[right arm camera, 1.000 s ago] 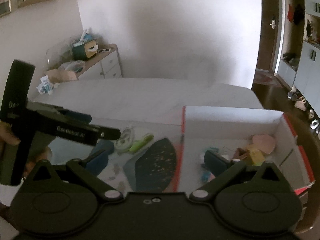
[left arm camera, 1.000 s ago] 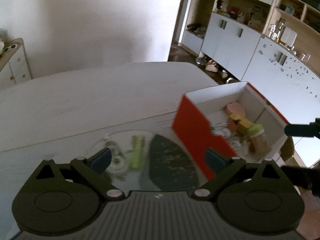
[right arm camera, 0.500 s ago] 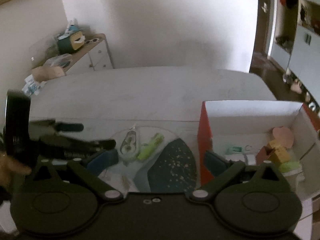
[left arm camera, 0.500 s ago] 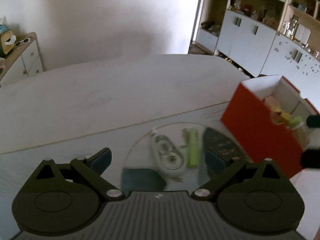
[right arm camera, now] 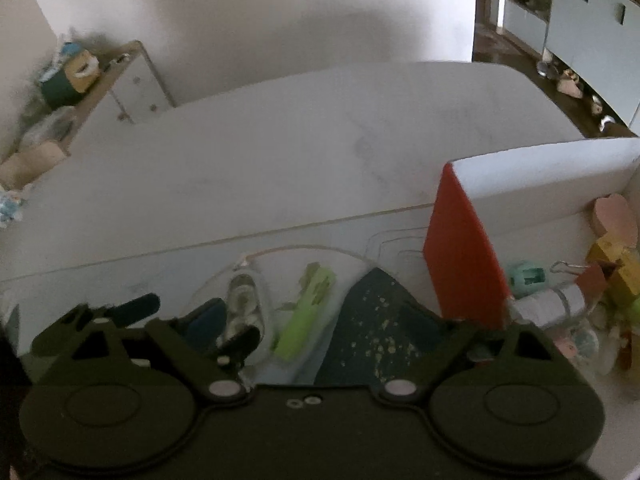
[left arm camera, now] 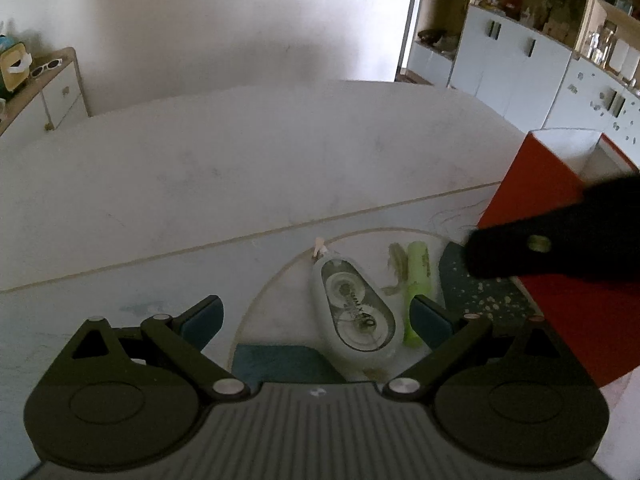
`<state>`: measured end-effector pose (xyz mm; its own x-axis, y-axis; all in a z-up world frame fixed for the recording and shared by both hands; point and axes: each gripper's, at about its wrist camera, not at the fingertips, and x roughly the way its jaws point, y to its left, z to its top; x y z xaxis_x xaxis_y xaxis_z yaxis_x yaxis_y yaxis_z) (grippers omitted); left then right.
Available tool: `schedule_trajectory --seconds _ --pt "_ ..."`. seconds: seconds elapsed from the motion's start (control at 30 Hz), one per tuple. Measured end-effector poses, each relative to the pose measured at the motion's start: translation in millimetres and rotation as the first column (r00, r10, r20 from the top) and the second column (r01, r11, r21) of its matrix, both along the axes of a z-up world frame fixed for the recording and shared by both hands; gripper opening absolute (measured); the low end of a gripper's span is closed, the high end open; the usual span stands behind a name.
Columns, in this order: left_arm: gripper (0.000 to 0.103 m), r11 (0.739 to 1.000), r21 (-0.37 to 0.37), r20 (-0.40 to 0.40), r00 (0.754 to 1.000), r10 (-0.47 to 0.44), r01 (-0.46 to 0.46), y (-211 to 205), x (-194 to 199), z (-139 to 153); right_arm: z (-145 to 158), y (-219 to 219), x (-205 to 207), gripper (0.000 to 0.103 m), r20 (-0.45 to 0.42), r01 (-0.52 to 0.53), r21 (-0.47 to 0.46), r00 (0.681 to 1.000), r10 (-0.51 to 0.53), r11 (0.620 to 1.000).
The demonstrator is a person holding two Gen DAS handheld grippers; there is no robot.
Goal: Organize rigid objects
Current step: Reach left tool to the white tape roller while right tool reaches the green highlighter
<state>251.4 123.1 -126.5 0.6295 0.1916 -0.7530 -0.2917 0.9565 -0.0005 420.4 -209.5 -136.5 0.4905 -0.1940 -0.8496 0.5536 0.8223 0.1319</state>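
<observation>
On the white table (left arm camera: 240, 184) a clear correction-tape dispenser (left arm camera: 356, 312) lies between the wide-apart fingers of my left gripper (left arm camera: 316, 316), which is open and not touching it. A green highlighter (left arm camera: 416, 288) lies just to its right. My right gripper (right arm camera: 316, 328) hangs over the highlighter (right arm camera: 308, 312) and a dark speckled piece (right arm camera: 372, 320). Its jaws are closing, and the pads do not press on anything. The tape dispenser (right arm camera: 244, 308) sits by its left finger. The red box (right arm camera: 460, 260) stands to the right.
The box holds several small items: a pink heart (right arm camera: 616, 216), yellow blocks (right arm camera: 616, 264), a mint clip (right arm camera: 524, 276). The right gripper's black body (left arm camera: 560, 240) crosses in front of the red box wall (left arm camera: 568, 308). A sideboard (right arm camera: 120, 88) and cupboards (left arm camera: 520, 60) stand beyond the table.
Both grippers have sunk and shifted left, from the box to the items on the table. The box has slid toward the right edge of both views. The right gripper's jaws have narrowed a little.
</observation>
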Motion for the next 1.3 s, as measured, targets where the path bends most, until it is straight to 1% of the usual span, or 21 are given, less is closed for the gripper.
schedule_trajectory --seconds 0.07,0.1,0.13,0.17,0.27,0.33,0.4,0.43,0.57,0.73,0.8,0.87,0.93,0.97,1.03,1.07,1.13,1.17,1.23,1.27,1.3 --pt "0.1 1.0 -0.005 -0.006 1.0 0.009 -0.009 0.8 3.9 -3.9 -7.4 -5.7 8.5 0.09 -0.025 0.024 0.004 0.999 -0.024 1.0" --pt "0.1 1.0 -0.005 -0.01 1.0 0.014 -0.014 0.6 5.5 -6.0 -10.6 -8.6 12.7 0.085 -0.036 0.035 0.006 0.999 -0.035 0.999" --pt "0.1 1.0 -0.004 -0.014 1.0 0.021 -0.021 1.0 7.5 -8.1 -14.5 -10.0 16.8 0.083 -0.041 0.034 0.022 0.999 -0.033 0.999" --pt "0.1 1.0 -0.002 -0.02 0.999 0.03 -0.03 1.3 9.4 -9.9 -17.8 -10.9 21.8 0.083 -0.052 0.033 0.026 0.998 -0.031 0.999" --pt "0.1 0.999 -0.001 -0.011 0.999 0.048 -0.048 2.0 12.7 -12.7 -25.3 -11.0 31.4 0.082 -0.083 0.035 -0.008 0.996 -0.036 0.999" --pt "0.1 0.999 0.008 -0.01 0.999 0.049 -0.049 1.0 14.3 -15.3 -30.4 -13.2 36.5 0.076 -0.1 0.042 0.0 0.994 -0.042 0.999" --pt "0.1 0.998 0.013 -0.014 0.998 0.054 -0.054 -1.5 16.1 -18.7 -34.5 -14.1 40.5 0.073 -0.127 0.05 -0.007 0.991 -0.05 0.999" --pt "0.1 0.998 0.009 -0.016 0.998 0.057 -0.057 -2.4 16.9 -19.9 -37.4 -13.9 41.7 0.069 -0.136 0.049 -0.006 0.989 -0.049 0.999" --pt "0.1 0.998 0.018 -0.018 0.998 0.062 -0.062 -6.6 18.8 -22.4 -43.0 -12.1 44.8 0.065 -0.162 0.05 -0.003 0.985 -0.05 0.999" --pt "0.1 0.997 0.042 -0.03 0.997 0.07 -0.069 -13.8 19.6 -27.3 -47.2 -7.6 46.9 0.05 -0.187 0.048 -0.004 0.981 -0.048 0.999" --pt "0.1 0.996 0.055 -0.03 0.997 0.071 -0.069 -17.6 19.1 -28.5 -48.6 -4.6 46.6 0.049 -0.196 0.041 -0.016 0.98 -0.043 0.999" --pt "0.1 0.996 0.065 -0.029 0.997 0.068 -0.066 -23.2 18.2 -28.0 -49.1 -1.2 45.8 0.046 -0.202 0.03 -0.034 0.979 -0.037 0.999" --pt "0.099 0.995 0.077 -0.029 0.997 0.066 -0.063 -25.4 17.9 -29.3 -48.2 0.1 43.5 0.038 -0.206 0.028 -0.048 0.978 -0.037 0.998" --pt "0.099 0.995 0.076 -0.025 0.998 0.062 -0.06 -25.7 18.0 -29.6 -47.7 0.2 43.1 0.036 -0.206 0.03 -0.053 0.978 -0.04 0.998" --pt "0.099 0.996 0.074 -0.019 0.998 0.058 -0.056 -26.2 16.0 -31.4 -47.9 -0.2 39.8 0.028 -0.202 0.037 -0.057 0.978 -0.048 0.998" --pt "0.099 0.996 0.078 -0.016 0.998 0.055 -0.054 -27.1 15.3 -31.5 -47.4 -0.4 38.2 0.027 -0.2 0.042 -0.059 0.978 -0.053 0.997" --pt "0.091 0.995 0.086 -0.009 0.999 0.049 -0.048 -28.2 13.2 -31.0 -46.7 -0.6 36.2 0.022 -0.197 0.052 -0.056 0.978 -0.062 0.997" --pt "0.089 0.995 0.087 -0.005 0.999 0.045 -0.044 -28.9 12.7 -30.2 -46.6 -0.7 35.3 0.021 -0.195 0.053 -0.054 0.979 -0.063 0.997" --pt "0.079 0.995 0.089 -0.001 0.999 0.038 -0.038 -30.1 12.6 -28.6 -46.8 -0.2 34.0 0.017 -0.193 0.057 -0.051 0.979 -0.066 0.997" --pt "0.076 0.995 0.089 0.003 0.999 0.038 -0.038 -30.1 12.0 -27.5 -46.6 0.4 33.0 0.016 -0.19 0.058 -0.048 0.98 -0.066 0.997" --pt "0.071 0.996 0.087 0.006 0.999 0.037 -0.037 -29.8 11.6 -26.9 -46.1 1.6 35.2 0.016 -0.188 0.059 -0.044 0.98 -0.066 0.997"
